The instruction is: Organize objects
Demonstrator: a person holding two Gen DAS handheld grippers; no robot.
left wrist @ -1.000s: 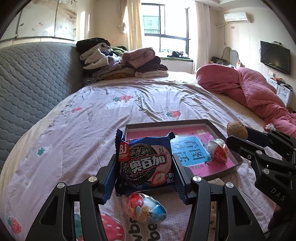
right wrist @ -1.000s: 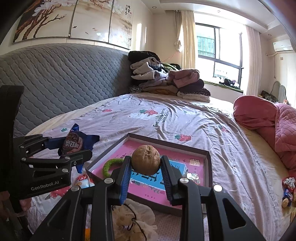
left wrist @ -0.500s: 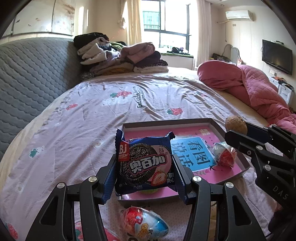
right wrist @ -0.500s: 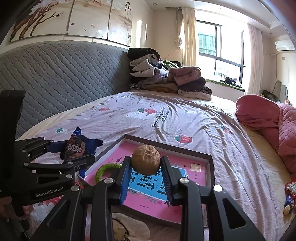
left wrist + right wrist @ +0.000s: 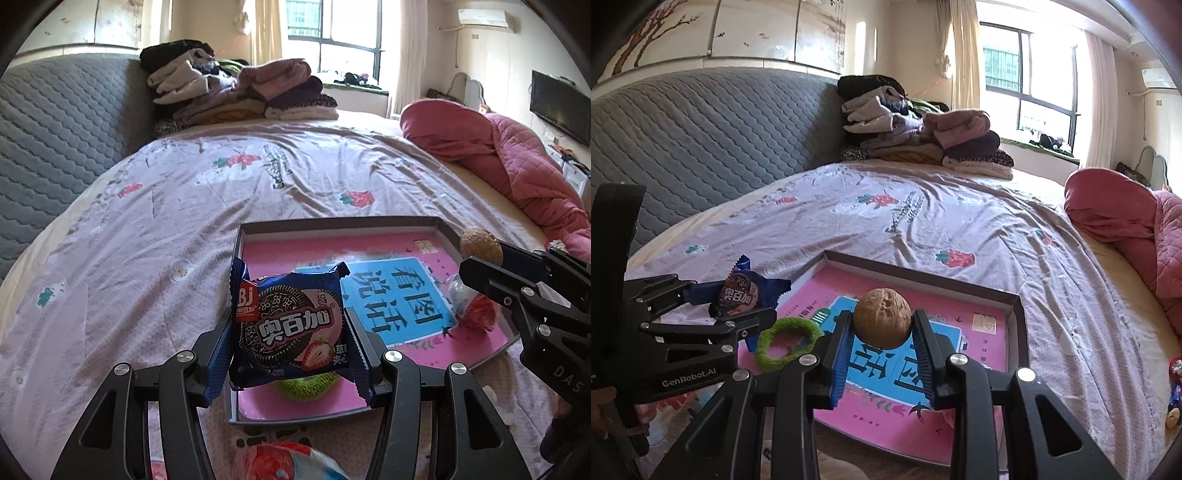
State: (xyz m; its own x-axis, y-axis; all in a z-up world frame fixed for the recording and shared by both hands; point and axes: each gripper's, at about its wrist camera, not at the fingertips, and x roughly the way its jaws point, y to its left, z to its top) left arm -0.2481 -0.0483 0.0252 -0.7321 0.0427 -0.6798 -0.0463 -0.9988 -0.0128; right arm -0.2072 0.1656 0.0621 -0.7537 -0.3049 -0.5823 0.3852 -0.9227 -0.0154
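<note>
My left gripper (image 5: 288, 350) is shut on a blue cookie packet (image 5: 290, 328) and holds it over the near left corner of a shallow box (image 5: 332, 223) with a pink and blue floor. My right gripper (image 5: 882, 349) is shut on a walnut (image 5: 882, 318) above the box (image 5: 1015, 299). A green fuzzy ring (image 5: 786, 343) lies in the box, partly hidden under the packet in the left wrist view (image 5: 310, 386). A red and clear wrapped egg toy (image 5: 472, 308) lies in the box's right side. The walnut (image 5: 480, 245) and the packet (image 5: 742, 295) each show in the other view.
The box sits on a bed with a strawberry-print sheet (image 5: 166, 229). Another wrapped egg toy (image 5: 284, 461) lies on the sheet just in front of the box. Folded clothes (image 5: 236, 92) are stacked at the headboard. A pink quilt (image 5: 509, 162) is bunched at the right.
Both grippers have moved forward over the box with their loads. The packet now hangs over the box's near left corner, and the green ring shows beneath it.
</note>
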